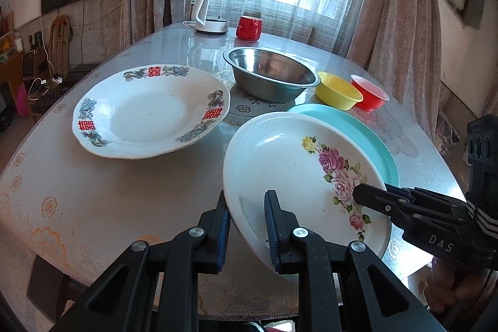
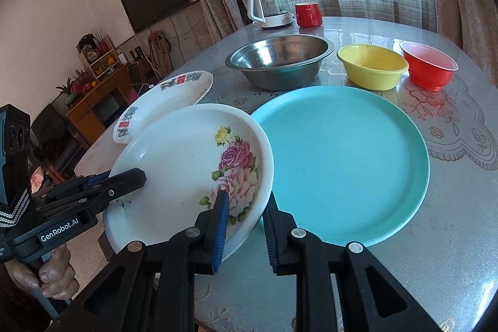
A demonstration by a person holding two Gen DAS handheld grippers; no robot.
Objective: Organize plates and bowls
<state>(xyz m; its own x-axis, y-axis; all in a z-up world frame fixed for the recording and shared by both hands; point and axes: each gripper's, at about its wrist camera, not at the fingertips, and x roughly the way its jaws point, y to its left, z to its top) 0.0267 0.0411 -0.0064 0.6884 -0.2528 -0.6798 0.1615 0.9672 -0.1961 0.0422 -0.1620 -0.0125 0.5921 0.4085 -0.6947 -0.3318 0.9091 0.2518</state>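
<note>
**Rose plate held over the teal plate by both grippers**

The rose plate (image 1: 298, 176) is held tilted just above the tabletop (image 1: 109, 207), its far edge overlapping the near-left rim of the teal plate (image 2: 345, 164). The left gripper (image 1: 246, 226) straddles the plate's near-left rim, one finger under it and one over it; the jaws appear closed on the rim. The right gripper (image 2: 244, 223) takes the rim on the side nearest the teal plate in the same way, one pad on the painted roses and the other below. A grip on two sides probably keeps the wide, shallow dish from swinging while it is carried.

The likely aim is to stack it on the teal plate, which lies flat and bare. Left of the teal plate, and apart from it, sits the red-character plate (image 1: 149, 111), still to be gathered. Beyond the teal plate stand the steel bowl (image 2: 280, 61), the yellow bowl (image 2: 372, 69) and the red bowl (image 2: 428, 69) in a row, none nested yet. Farther back from the teal plate are a kettle (image 2: 270, 7) and a red mug (image 2: 308, 14).

The rim is thin and glazed, so it could slip if either grip loosens early.
</note>
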